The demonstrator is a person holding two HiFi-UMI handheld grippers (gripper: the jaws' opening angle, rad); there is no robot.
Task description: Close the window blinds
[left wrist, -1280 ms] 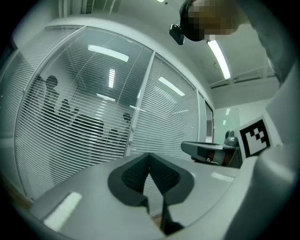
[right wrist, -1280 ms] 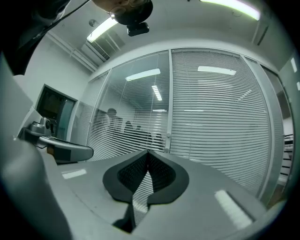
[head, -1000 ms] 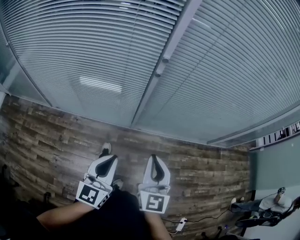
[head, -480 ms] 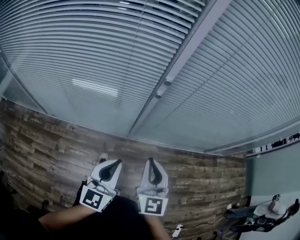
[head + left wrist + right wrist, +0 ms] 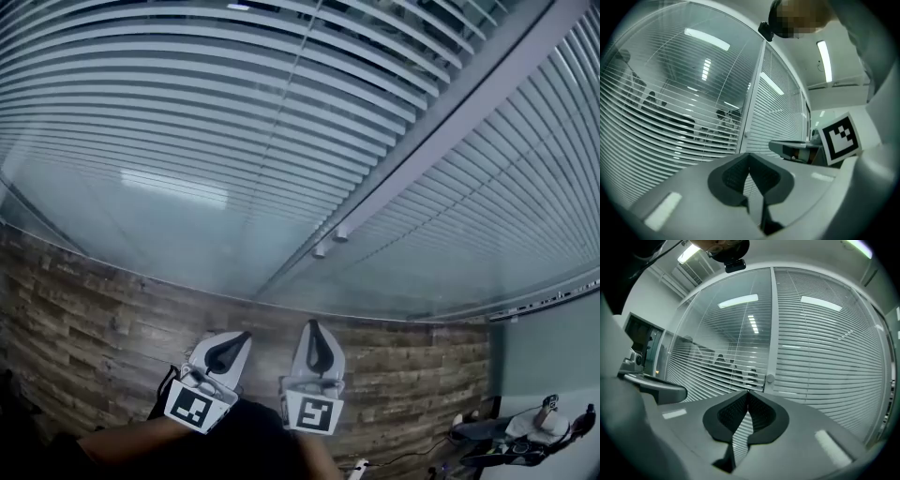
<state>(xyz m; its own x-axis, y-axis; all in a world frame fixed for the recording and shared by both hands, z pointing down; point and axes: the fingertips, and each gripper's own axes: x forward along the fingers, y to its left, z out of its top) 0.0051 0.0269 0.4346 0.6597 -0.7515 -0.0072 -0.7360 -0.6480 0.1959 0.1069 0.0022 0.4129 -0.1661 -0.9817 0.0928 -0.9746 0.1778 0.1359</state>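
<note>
Slatted window blinds (image 5: 187,122) hang behind glass in two panels, split by a pale upright frame (image 5: 441,131) that carries two small round knobs (image 5: 320,250). The left panel's slats stand partly open, and in the right gripper view dim shapes show through those blinds (image 5: 717,359). The right panel (image 5: 825,348) looks more closed. My left gripper (image 5: 242,337) and right gripper (image 5: 311,325) are side by side low in the head view, both shut and empty, pointing at the glass with a gap to it. A knob (image 5: 770,378) sits just above the right jaws.
A wood-plank floor (image 5: 84,309) runs along the foot of the glass. A teal wall (image 5: 553,356) stands at the right, with some gear and a cable on the floor (image 5: 516,436) below it. The frame (image 5: 752,103) between the panels rises ahead of the left gripper.
The head view has tilted upward, so the blinds fill more of it and the floor strip has shrunk. Both grippers sit a little lower in the frame, still shut and side by side.
</note>
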